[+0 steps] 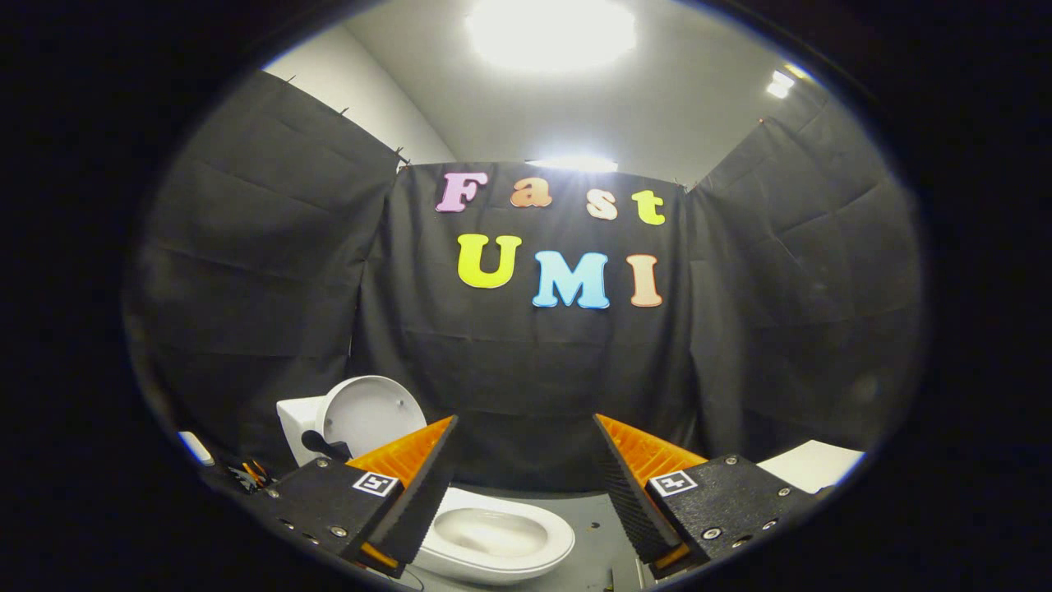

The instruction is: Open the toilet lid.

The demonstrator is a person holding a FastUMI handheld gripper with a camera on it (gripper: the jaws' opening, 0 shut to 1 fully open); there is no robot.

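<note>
Lid (370, 413) stands upright against tank (297, 423), bowl (493, 534) exposed, so opening looks done. Fingers (427, 477) spread apart, empty, bowl just below and between them.

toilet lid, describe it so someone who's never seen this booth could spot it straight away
Start at the black cloth wall at the back of the booth and drop to the white toilet on the grey floor in front of it. The toilet lid is the round white disc standing upright behind the bowl, just beyond one of the open orange fingers. Unlike the bowl, it is flat and raised.
</note>
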